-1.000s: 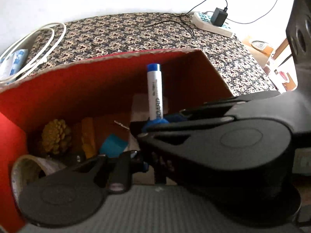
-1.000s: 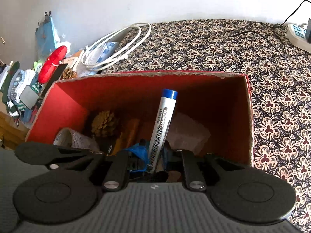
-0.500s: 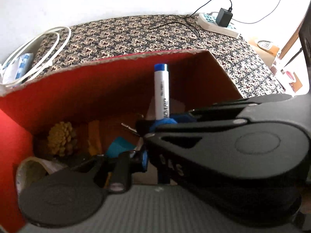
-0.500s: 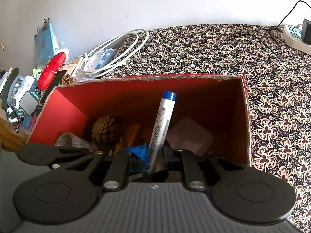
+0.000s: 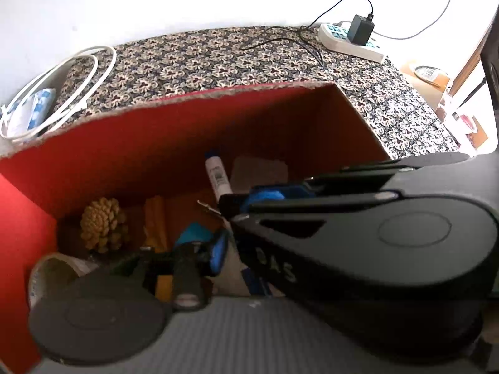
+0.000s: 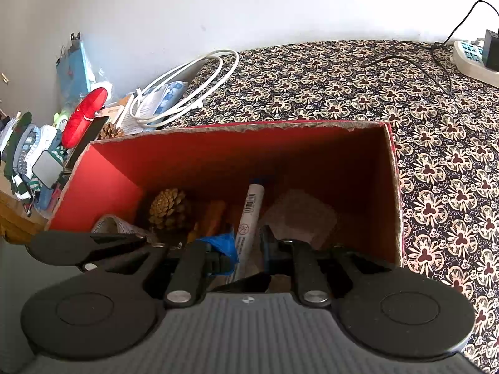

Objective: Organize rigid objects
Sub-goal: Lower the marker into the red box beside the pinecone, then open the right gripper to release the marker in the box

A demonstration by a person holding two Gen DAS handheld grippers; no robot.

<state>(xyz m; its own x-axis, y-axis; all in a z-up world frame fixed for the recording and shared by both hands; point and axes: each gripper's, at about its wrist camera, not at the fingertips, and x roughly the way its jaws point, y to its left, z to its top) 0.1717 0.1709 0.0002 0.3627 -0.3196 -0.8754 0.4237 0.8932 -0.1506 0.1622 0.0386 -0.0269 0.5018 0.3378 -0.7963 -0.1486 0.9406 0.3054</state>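
A red cardboard box (image 6: 218,162) (image 5: 156,137) stands on the patterned cloth. A white whiteboard marker with a blue cap (image 6: 249,215) (image 5: 216,176) lies inside it, its cap toward the far wall. My right gripper (image 6: 246,249) is above the box, jaws parted, and the marker lies loose between them. In the left wrist view the right gripper's black body (image 5: 358,227) fills the right side. My left gripper (image 5: 224,249) hangs over the box, open and empty.
The box also holds a pine cone (image 6: 168,207), an orange piece (image 6: 212,218), a grey block (image 6: 299,218), a tape roll (image 5: 53,274) and a blue item (image 5: 195,233). A white cable (image 6: 187,84), power strip (image 5: 352,42) and clutter at the left (image 6: 84,118) lie outside.
The marker was held upright in my right gripper; the jaws have opened and it has dropped down flat into the box. Both cameras have risen a little.
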